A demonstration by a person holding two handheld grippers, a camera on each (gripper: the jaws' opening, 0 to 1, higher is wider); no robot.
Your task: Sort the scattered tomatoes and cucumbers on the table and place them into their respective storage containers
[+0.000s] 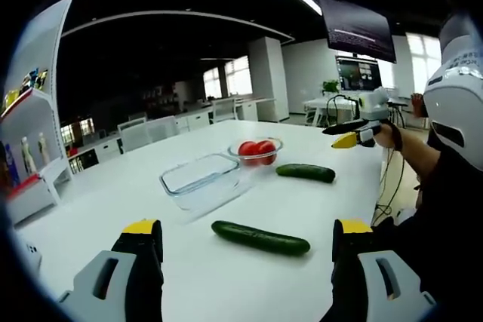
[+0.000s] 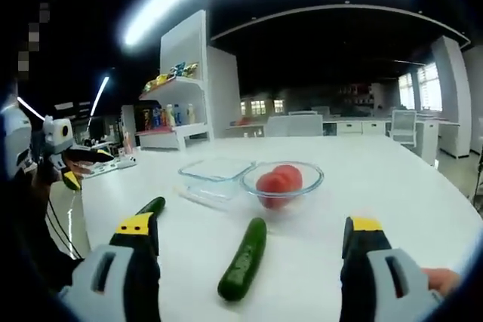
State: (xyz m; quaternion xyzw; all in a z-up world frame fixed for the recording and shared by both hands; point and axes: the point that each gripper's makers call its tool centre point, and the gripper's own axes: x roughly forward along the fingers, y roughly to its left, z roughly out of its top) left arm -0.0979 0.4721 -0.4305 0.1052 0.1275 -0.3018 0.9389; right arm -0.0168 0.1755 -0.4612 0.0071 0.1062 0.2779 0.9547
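Cucumbers are lying loose on the white table point(image 1: 226, 284): in the left gripper view, the near cucumber point(image 1: 260, 237) is resting just ahead of the jaws, and the far cucumber point(image 1: 306, 173) is sitting just beside the round bowl point(image 1: 255, 153). The tomatoes point(image 1: 256, 148) are already sitting together inside that bowl, so the tomato half of the sorting is looking done. The rectangular container point(image 1: 201, 179) is standing empty, touching or nearly touching the bowl, and both cucumbers are waiting to go into it.

The left gripper point(image 1: 245, 243) is hovering with its jaws spread wide and nothing between them. The right gripper point(image 2: 249, 239) is likewise gaping and holding nothing, and in its own view one cucumber point(image 2: 243, 259) is pointing lengthwise between its jaws.

The step in hand is looking like the approach to a cucumber pick. The next move is calling for lowering onto the middle of the cucumber, across its length, then closing gently so it is not rolling away.

Both containers are looking like clear glass or plastic: the bowl round and shallow, the other a box with rounded corners. The cucumbers are dark green, long and slightly glossy; the tomatoes are smooth, red and round. The tabletop is smooth and matte.
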